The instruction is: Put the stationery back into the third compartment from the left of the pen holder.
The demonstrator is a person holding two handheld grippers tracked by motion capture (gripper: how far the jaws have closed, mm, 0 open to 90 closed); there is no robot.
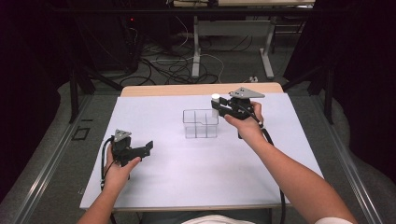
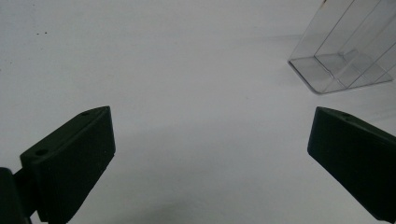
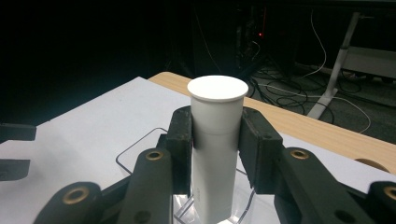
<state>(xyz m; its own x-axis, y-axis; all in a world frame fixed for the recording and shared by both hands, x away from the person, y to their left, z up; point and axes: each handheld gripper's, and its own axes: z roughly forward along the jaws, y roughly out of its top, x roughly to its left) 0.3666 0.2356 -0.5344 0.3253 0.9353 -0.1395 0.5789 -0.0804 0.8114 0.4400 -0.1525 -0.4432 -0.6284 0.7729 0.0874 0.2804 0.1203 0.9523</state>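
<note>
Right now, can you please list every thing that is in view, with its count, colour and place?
tube: 1, white, upright, held over the box
box: 1, clear, with dividers, middle of the table, far half
sheet: 1, white, covers most of the table
table: 1, wood edge visible at the far side
cables: many, black and white, on the floor beyond the table
desk legs: 2, pale, on the floor behind the table
left gripper: 1, black, near left of the sheet, fingers spread wide
right gripper: 1, black, above the box's right side, fingers clamped on the tube
forearms: 2, bare, from the near edge
</note>
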